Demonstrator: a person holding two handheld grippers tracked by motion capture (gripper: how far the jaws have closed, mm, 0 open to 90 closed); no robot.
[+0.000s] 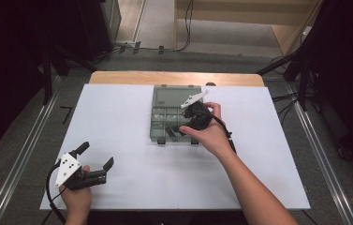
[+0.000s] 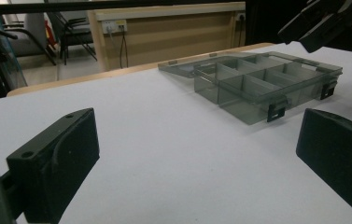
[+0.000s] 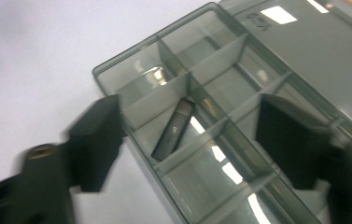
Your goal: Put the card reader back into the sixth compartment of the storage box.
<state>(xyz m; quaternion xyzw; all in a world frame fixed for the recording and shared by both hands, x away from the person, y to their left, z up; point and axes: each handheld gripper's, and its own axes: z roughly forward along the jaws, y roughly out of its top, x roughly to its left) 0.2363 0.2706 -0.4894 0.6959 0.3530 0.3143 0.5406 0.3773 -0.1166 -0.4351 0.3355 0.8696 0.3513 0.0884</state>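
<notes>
Grey translucent compartment box open, mid-table; small dark flat piece lying slanted in one compartment.

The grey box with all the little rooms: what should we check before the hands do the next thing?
1. Grey box lid open, lying flat: ok.
2. Small dark piece inside one compartment, leaning on its wall: ok.
3. Right gripper let go, fingers apart, nothing between: ok.
4. Right gripper clear of the box walls: cannot tell.
5. Left gripper open, on the white table, away from the box: ok.
</notes>
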